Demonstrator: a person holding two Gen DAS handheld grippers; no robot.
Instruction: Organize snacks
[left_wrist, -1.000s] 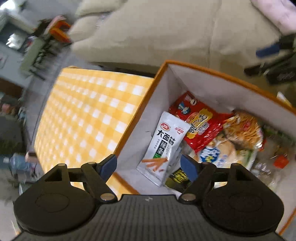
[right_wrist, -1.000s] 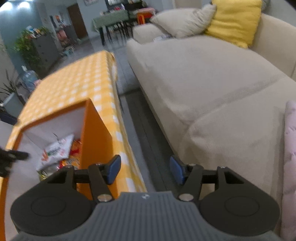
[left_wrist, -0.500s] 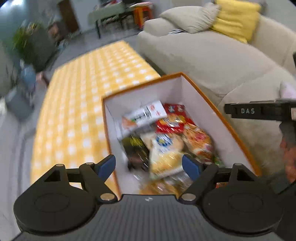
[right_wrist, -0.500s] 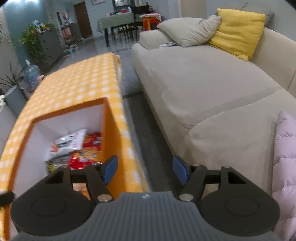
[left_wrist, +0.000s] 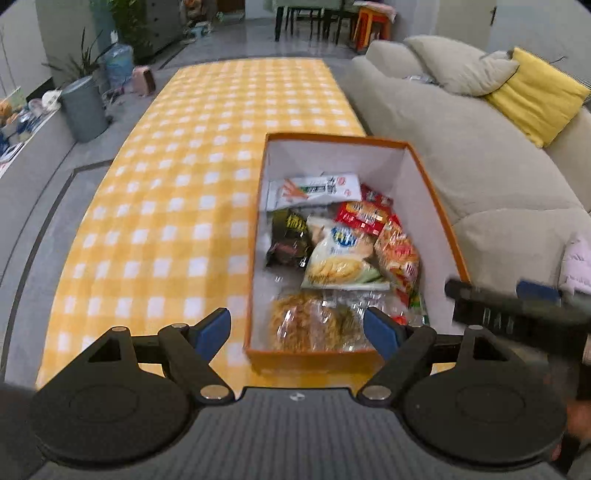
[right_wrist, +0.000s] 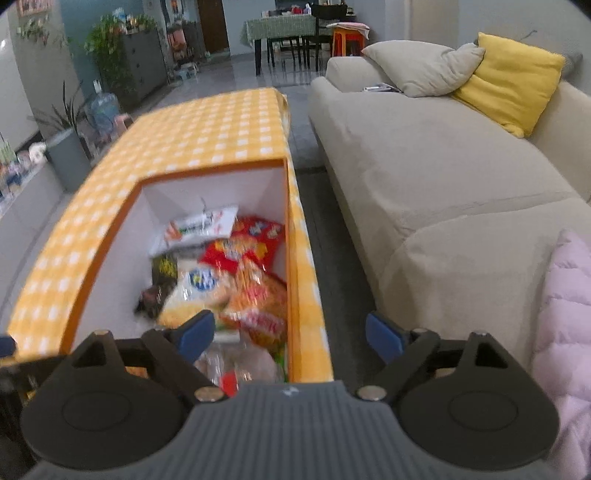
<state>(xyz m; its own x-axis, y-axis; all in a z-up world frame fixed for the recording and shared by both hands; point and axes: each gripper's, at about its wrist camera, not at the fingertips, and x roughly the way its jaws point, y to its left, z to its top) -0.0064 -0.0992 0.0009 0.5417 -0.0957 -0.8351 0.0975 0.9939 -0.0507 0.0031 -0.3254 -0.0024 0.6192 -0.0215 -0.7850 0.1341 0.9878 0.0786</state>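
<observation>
An orange box with white inside walls stands on the yellow checked table. It holds several snack packs: a white pack with carrot sticks, a red pack, a black pack, a yellow pack, and a clear bag of noodles. My left gripper is open and empty above the box's near end. My right gripper is open and empty over the box's right wall. The same packs show in the right wrist view.
A beige sofa runs along the right of the table, with a yellow cushion and a pink quilted item. A grey bin and plants stand at the far left. The right gripper shows at the left wrist view's right edge.
Both grippers have pulled back and up from the box. The left view has swung from looking into the box to seeing the whole box and table. Both stay open and empty.
</observation>
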